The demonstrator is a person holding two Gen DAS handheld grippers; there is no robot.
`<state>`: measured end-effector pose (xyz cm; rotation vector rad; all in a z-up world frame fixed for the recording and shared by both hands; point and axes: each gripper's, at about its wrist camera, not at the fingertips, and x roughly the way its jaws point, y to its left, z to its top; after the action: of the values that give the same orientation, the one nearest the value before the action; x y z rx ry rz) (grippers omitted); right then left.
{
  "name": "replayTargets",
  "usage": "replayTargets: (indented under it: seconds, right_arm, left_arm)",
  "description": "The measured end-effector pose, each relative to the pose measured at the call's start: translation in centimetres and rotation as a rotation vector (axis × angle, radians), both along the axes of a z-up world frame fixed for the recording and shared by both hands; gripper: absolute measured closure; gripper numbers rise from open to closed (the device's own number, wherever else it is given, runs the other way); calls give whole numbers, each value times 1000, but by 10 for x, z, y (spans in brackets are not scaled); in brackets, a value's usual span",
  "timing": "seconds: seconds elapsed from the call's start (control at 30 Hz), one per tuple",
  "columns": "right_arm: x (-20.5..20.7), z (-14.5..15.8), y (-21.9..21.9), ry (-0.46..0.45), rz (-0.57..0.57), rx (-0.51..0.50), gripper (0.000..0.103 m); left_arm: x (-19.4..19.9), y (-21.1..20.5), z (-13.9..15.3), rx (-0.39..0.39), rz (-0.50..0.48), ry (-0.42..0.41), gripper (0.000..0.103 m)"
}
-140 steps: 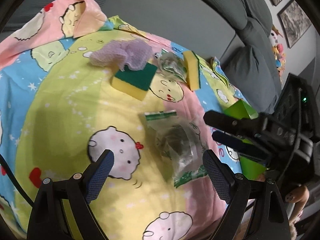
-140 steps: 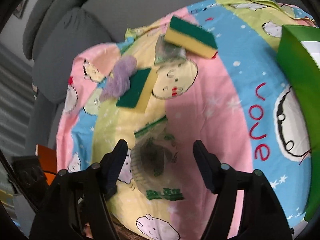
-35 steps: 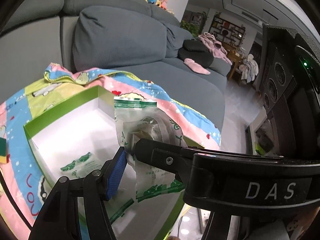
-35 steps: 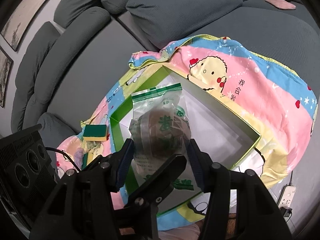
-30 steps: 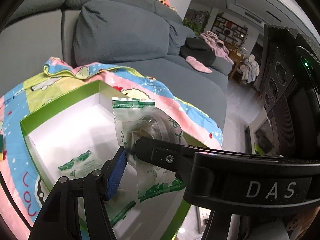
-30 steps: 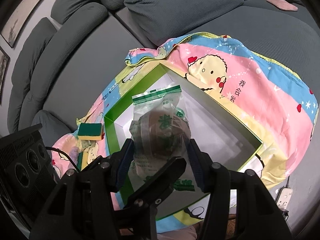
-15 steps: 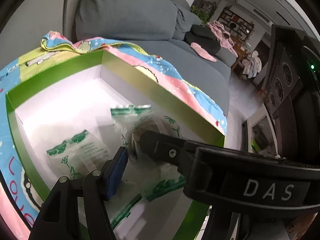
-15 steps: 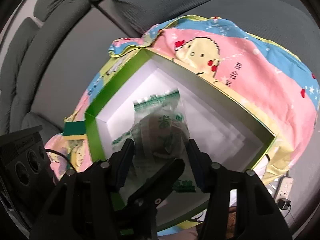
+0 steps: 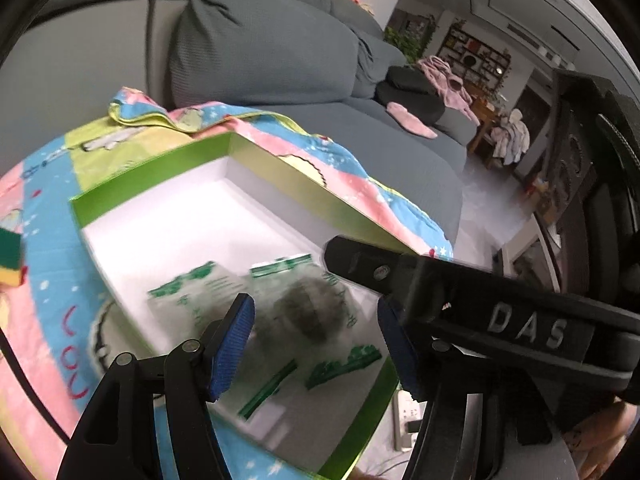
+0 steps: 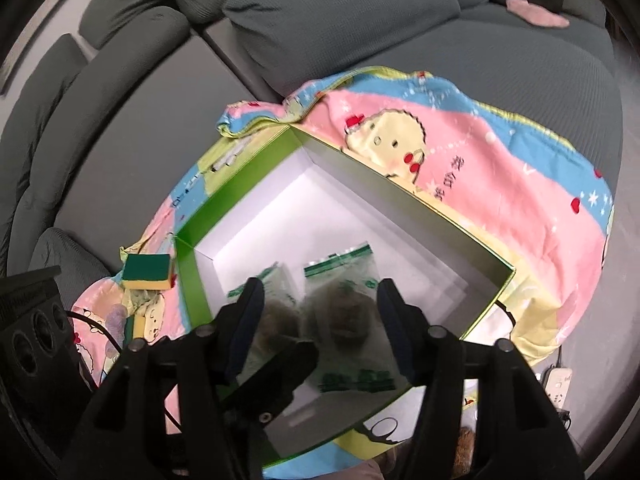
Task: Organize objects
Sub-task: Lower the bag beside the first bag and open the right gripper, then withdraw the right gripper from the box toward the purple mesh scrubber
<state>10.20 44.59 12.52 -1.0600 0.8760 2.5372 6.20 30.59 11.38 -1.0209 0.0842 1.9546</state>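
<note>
Inside the green box (image 10: 188,264), on its white floor, your plastic bag (image 10: 344,312) with the dark scrubber in it lies flat, green zip edge pointing away from you toward the far wall. A second bag (image 10: 276,280) of the same kind lies just beside it on the left, touching or slightly overlapping; motion blur hides which. The bag's long axis runs along the line both grippers point, and it sits directly ahead of and below your right gripper (image 10: 320,320), between its fingers in that view.

Your right gripper has just been opening: its jaws stand partly apart, with a gap on each side of the bag, so the pads no longer press on it. Your left gripper (image 9: 316,344) is partly open too. In its own view the bag (image 9: 312,312) shows between the blue pads (image 9: 232,344), but the pads are clear of the plastic and hold nothing. The right gripper's finger (image 9: 400,276) crosses just above the left one, so the two tools are crowded together over the box's near corner.

Outside the box, a yellow-and-green sponge (image 10: 146,272) rests on the cartoon sheet (image 10: 500,176) near the box's left wall. It looks like the next thing to fetch, and your left hand is probably nearer to it.
</note>
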Motion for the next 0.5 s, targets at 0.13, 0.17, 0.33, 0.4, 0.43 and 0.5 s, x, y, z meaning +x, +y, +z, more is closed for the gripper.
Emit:
replayTargets:
  seconds: [0.13, 0.17, 0.33, 0.4, 0.43, 0.5]
  right_arm:
    - [8, 14, -15, 22, -3, 33, 34]
    - [9, 18, -20, 30, 1, 37, 31]
    - [13, 30, -47, 65, 27, 41, 29]
    - [13, 34, -59, 80, 42, 40, 29]
    - [13, 36, -67, 89, 51, 45, 28]
    - [12, 41, -84, 105, 77, 61, 28]
  left_arm:
    - [3, -31, 14, 28, 41, 17, 36]
    - [3, -39, 18, 37, 52, 17, 34]
    - [6, -79, 31, 36, 115, 52, 33]
    - [8, -97, 36, 30, 147, 72, 33]
    - [9, -109, 39, 27, 166, 80, 33]
    - [8, -129, 43, 31, 193, 90, 33]
